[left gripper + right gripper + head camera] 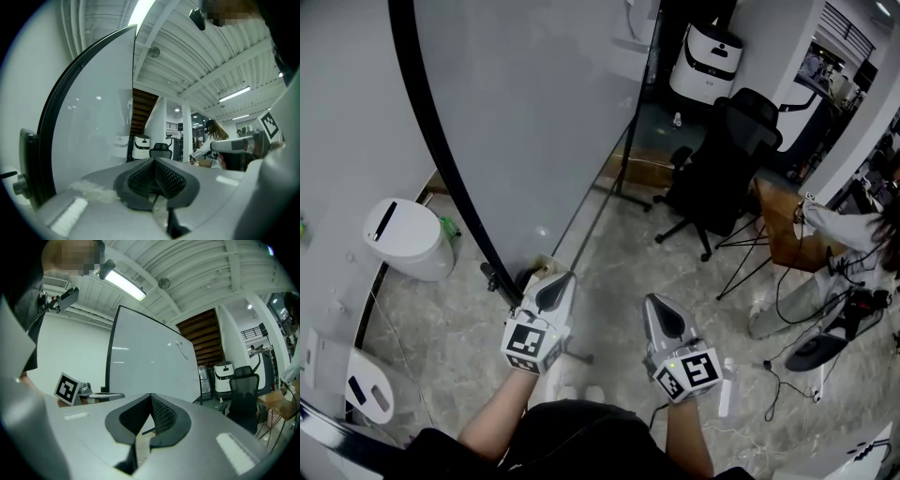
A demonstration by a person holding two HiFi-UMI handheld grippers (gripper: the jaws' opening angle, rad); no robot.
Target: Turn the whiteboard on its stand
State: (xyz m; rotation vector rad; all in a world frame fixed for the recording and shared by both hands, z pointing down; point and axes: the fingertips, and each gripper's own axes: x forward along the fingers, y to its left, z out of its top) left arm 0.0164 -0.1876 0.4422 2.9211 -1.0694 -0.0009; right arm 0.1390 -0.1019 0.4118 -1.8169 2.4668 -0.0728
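Note:
The whiteboard [534, 112] fills the upper left of the head view, its black frame [441, 141] curving down to the stand's foot [502, 281]. My left gripper [555, 292] hangs just right of that lower frame edge, shut and empty. My right gripper [664, 319] is further right over the floor, also shut with nothing in it. In the left gripper view the shut jaws [154, 161] point past the board [93, 131], with a clamp knob [18, 185] at the far left. The right gripper view has its shut jaws [151, 397] facing the board [150, 362] from a distance.
A white round-topped unit [408, 239] stands left of the board. A black office chair [727, 159], a white machine [708, 56] and a wooden table [783, 225] are behind and right. A person [853, 230] is at the right edge, with cables [787, 375] on the floor.

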